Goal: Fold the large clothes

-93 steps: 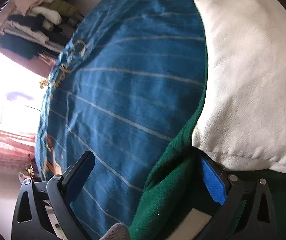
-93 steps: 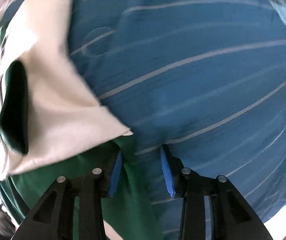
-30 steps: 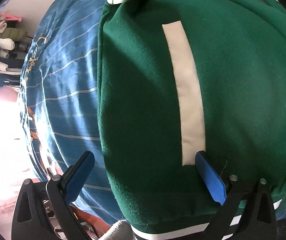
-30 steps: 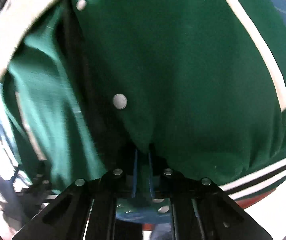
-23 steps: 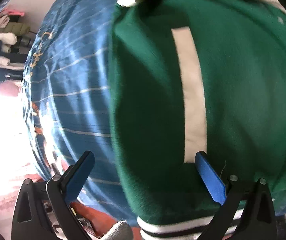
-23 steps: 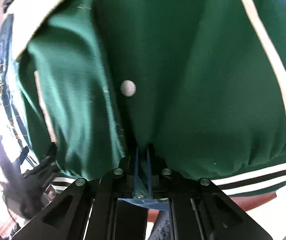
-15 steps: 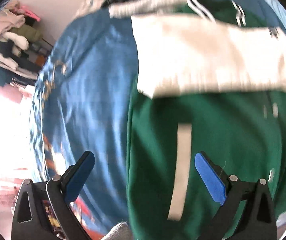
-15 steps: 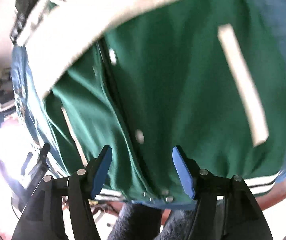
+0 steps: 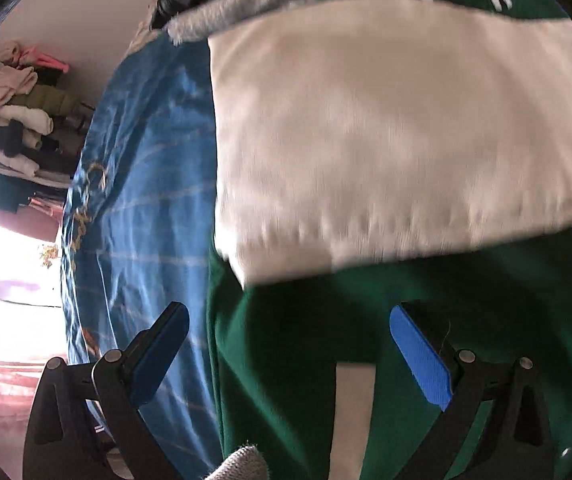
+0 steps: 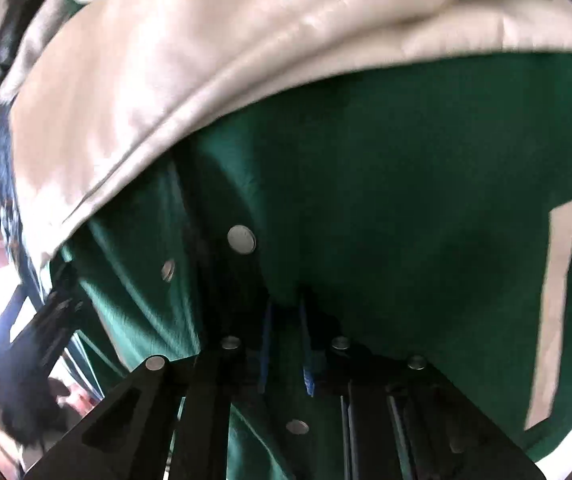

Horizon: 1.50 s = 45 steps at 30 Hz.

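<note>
Mostly fuzzy green jacket [image 10: 406,184], cream sleeve [image 9: 386,120].

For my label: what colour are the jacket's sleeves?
Cream white; the sleeves show best in the left wrist view.

The green jacket [image 10: 406,184] hides the tips of the right tongs [image 10: 286,320]. Its cream sleeve [image 9: 386,128] is blurry. The bedspread [image 9: 142,208] under the jacket is mostly covered.

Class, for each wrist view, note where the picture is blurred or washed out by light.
Left wrist view: the white sleeve is motion-smeared and the window at lower left is blown out. Right wrist view: the green jacket is softly blurred, with glare at the left edge.
</note>
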Available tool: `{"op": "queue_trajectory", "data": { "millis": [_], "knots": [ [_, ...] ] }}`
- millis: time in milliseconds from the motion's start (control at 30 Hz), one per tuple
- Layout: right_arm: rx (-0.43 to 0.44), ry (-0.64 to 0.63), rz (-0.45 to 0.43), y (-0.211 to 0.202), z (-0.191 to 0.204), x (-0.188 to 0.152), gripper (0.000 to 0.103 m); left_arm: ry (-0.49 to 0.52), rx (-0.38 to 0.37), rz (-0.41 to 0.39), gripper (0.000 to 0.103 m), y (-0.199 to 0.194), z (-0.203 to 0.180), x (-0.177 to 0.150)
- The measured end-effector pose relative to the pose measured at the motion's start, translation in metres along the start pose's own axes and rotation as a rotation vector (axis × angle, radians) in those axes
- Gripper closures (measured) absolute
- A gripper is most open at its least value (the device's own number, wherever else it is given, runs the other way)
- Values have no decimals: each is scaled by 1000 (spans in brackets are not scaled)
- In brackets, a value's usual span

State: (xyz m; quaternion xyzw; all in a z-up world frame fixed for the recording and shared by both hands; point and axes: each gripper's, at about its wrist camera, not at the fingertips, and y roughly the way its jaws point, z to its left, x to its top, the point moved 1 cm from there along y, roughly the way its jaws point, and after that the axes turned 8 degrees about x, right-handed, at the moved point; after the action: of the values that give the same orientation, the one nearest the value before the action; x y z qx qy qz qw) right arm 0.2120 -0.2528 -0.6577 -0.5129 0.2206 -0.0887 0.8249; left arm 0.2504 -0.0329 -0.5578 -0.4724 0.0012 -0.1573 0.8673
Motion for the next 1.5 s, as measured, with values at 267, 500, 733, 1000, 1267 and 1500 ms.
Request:
{"op": "queue_trajectory", "data": {
  "millis": [267, 500, 733, 1000, 1267, 1500],
  "knots": [
    [268, -49, 7, -34, 29, -21, 89, -37, 67, 171, 0, 21, 7, -73],
    [6, 5, 102, 31, 21, -27, 103, -101, -11, 145, 0, 34, 7, -85],
    [60, 38, 44, -33, 30, -38, 59, -180, -126, 182, 0, 38, 42, -78],
    [-19, 162, -100, -119, -63, -48, 47, -255, 242, 22, 0, 29, 88, -29],
    [39, 336, -210, -135, -105, -63, 47, -255, 288, 119, 0, 119, 98, 15],
    [6, 426, -276, -156, -152, -92, 47, -285, 195, 3, 0, 32, 112, 2]
  ]
}}
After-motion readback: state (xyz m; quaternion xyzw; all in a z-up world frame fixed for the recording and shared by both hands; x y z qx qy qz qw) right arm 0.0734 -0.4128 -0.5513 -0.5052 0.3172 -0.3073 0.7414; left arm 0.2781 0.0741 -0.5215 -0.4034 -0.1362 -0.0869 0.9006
